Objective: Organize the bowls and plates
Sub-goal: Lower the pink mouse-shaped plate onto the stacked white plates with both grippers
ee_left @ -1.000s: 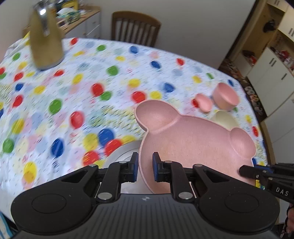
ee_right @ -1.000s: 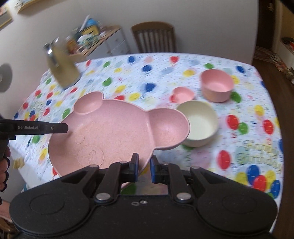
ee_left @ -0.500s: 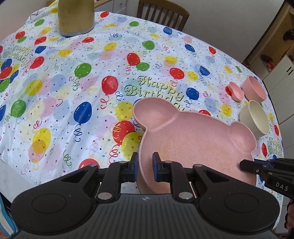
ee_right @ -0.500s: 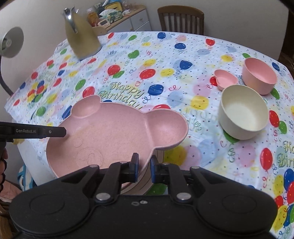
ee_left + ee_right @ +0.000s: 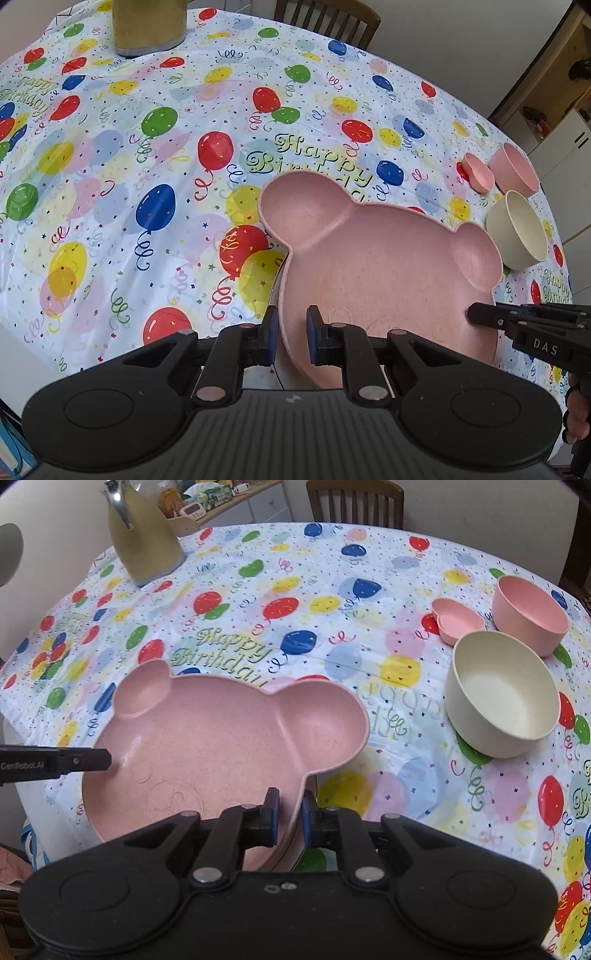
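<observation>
A pink bear-shaped plate with two round ear wells hangs just over the near edge of the balloon tablecloth. My left gripper is shut on the plate's left rim, blue pads on either side. My right gripper is shut on the right rim below the ear. Each gripper's tip shows in the other's view. Right of the plate stand a cream bowl, a pink bowl and a small pink dish.
A gold jug stands at the far left of the table. A wooden chair sits behind the far edge. A thin pale edge shows under the plate's near side. The table's near edge runs just below the plate.
Both grippers have come down with the pink plate, which now hangs lower and closer to the tablecloth. The grips on its rim are unchanged.
</observation>
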The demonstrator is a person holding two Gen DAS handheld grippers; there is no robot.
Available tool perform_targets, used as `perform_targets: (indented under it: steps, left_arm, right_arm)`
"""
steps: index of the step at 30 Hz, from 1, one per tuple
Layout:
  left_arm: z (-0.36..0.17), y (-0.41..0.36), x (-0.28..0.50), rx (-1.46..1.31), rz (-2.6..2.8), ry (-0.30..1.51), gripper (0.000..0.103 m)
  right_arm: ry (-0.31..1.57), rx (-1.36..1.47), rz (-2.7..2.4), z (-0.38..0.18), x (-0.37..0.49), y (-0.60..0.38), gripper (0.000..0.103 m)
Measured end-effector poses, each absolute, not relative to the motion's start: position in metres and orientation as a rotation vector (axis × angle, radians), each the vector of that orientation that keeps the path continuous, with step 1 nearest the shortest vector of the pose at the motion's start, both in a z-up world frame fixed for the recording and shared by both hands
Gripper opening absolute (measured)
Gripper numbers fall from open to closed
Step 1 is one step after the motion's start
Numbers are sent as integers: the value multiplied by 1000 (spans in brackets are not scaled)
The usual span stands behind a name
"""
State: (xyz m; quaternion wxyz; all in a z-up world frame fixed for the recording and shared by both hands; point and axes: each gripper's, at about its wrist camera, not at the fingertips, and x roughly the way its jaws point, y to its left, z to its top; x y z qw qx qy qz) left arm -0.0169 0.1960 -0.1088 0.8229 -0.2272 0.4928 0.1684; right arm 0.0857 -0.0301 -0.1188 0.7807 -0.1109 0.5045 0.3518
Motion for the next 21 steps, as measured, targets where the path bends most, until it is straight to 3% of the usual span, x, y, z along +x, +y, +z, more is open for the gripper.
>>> perform_targets:
  steps: [14, 17, 21]
  left_arm:
    - [-118, 196, -22, -490, 380, 1055, 15]
    - [-117, 195, -24, -474, 394, 1051, 15]
    - [-112, 194, -29, -470, 392, 1043, 15]
  right_arm:
    - [1087, -243, 734, -124, 88, -21, 14]
    - [1081, -245, 734, -122, 86, -22, 20]
    - [1072, -249, 717, -117, 85, -28, 34]
